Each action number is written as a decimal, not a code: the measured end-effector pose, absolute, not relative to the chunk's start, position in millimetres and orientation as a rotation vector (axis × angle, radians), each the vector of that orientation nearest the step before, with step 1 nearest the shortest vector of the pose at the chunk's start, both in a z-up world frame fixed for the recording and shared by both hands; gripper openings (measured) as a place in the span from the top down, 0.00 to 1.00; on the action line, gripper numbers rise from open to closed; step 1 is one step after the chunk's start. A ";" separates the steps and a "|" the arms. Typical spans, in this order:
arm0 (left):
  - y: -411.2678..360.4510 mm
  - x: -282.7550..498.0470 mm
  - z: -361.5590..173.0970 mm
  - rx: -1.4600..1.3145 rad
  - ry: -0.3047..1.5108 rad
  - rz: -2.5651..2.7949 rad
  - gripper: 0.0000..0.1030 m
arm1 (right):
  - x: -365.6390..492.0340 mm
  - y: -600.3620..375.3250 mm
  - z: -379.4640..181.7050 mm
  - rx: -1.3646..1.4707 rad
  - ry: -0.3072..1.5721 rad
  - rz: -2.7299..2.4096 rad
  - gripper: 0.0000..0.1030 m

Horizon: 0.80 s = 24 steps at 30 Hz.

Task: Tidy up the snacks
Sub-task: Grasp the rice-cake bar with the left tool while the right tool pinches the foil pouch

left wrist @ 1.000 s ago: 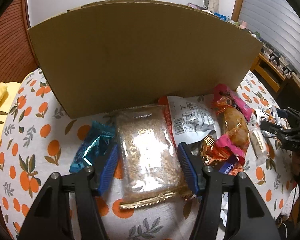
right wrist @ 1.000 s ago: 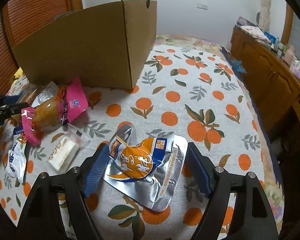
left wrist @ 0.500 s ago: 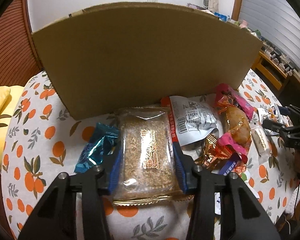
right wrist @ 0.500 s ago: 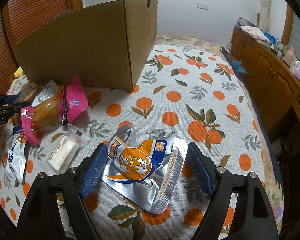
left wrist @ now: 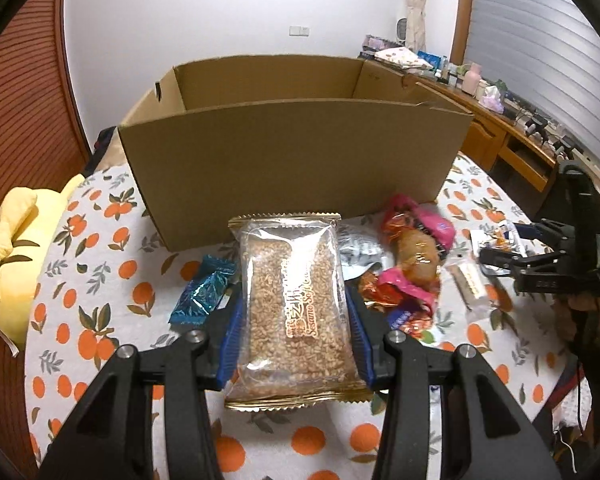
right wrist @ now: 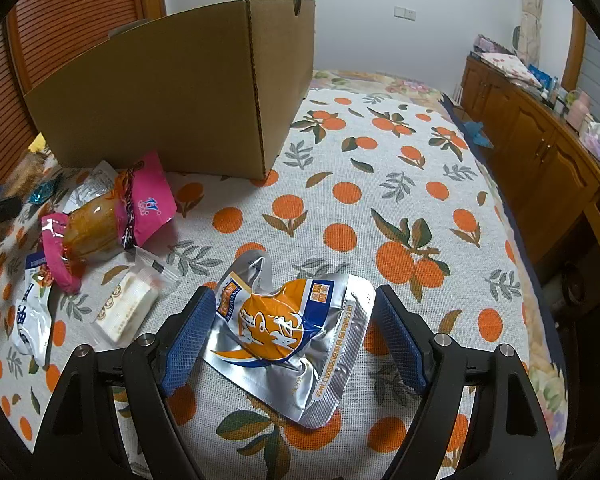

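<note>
Nearest in the left wrist view, the left hand-held gripper (left wrist: 293, 334) has its blue pads pressed against both long sides of a clear rectangular packet of sesame candy with gold crimped ends (left wrist: 294, 304). The packet is clamped and lifted above the orange-print cloth on the bed (left wrist: 100, 320).

Just beyond, on the cloth, a small teal foil candy wrapper (left wrist: 203, 294) lies to the packet's left. To its right sits a cluster of snacks: a pink and orange wrapper around a brown bun (left wrist: 414, 258), and a white bar in clear plastic (left wrist: 469, 284) further right. The right hand-held gripper (left wrist: 512, 246) shows at the right edge of the bed in this view.

In the right wrist view, the right hand-held gripper (right wrist: 290, 338) stands wide, its blue pads on either side of a silver foil pouch with an orange and blue label (right wrist: 290, 330). The pouch lies flat on the cloth, and the pads do not press it.

Farthest back, a large open brown cardboard box (left wrist: 292, 168) stands on the bed behind the snacks; what can be seen of its inside is bare cardboard. A yellow plush toy (left wrist: 18, 248) rests at the left edge of the bed.
</note>
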<state>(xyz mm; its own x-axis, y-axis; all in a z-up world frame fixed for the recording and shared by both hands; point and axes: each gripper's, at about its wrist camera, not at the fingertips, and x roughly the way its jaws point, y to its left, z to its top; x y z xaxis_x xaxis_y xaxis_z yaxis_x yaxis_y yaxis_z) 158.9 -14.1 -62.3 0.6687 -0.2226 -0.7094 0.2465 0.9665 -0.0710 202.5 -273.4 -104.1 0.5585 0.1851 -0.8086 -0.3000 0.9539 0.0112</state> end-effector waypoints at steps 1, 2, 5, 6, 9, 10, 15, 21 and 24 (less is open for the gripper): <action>-15.9 156.5 -60.0 0.035 0.790 -0.267 0.56 | 202.4 -273.4 -104.0 -0.134 0.936 0.287 0.20; -18.3 154.3 -58.1 0.038 0.785 -0.268 0.56 | 202.7 -273.7 -104.1 -0.136 0.936 0.286 0.20; -23.4 147.6 -53.3 0.045 0.770 -0.276 0.56 | 199.2 -271.7 -102.4 -0.149 0.934 0.303 0.29; -24.8 145.8 -52.8 0.045 0.769 -0.277 0.56 | 197.1 -270.4 -101.7 -0.152 0.933 0.313 0.32; -29.6 141.8 -50.1 0.049 0.764 -0.287 0.56 | 190.8 -271.4 -99.1 -0.133 0.938 0.343 0.43; -31.3 140.8 -49.5 0.052 0.761 -0.290 0.56 | 188.6 -273.7 -96.7 -0.099 0.938 0.378 0.49; -38.2 139.5 -47.7 0.055 0.756 -0.305 0.56 | 178.8 -273.4 -84.5 -0.057 0.908 0.434 0.94; -41.1 139.6 -46.8 0.056 0.750 -0.312 0.56 | 172.3 -266.4 -79.1 -0.049 0.879 0.459 0.99; -41.2 137.4 -45.3 0.057 0.745 -0.313 0.56 | 168.6 -264.3 -75.5 -0.044 0.866 0.466 1.00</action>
<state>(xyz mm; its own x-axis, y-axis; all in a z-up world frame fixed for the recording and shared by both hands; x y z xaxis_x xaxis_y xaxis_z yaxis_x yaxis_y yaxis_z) 137.4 -41.2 -45.3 0.6908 -0.2595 -0.6749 0.2997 0.9522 -0.0594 168.6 -264.3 -75.5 0.5540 0.3768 -0.7424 -0.4120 0.8990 0.1488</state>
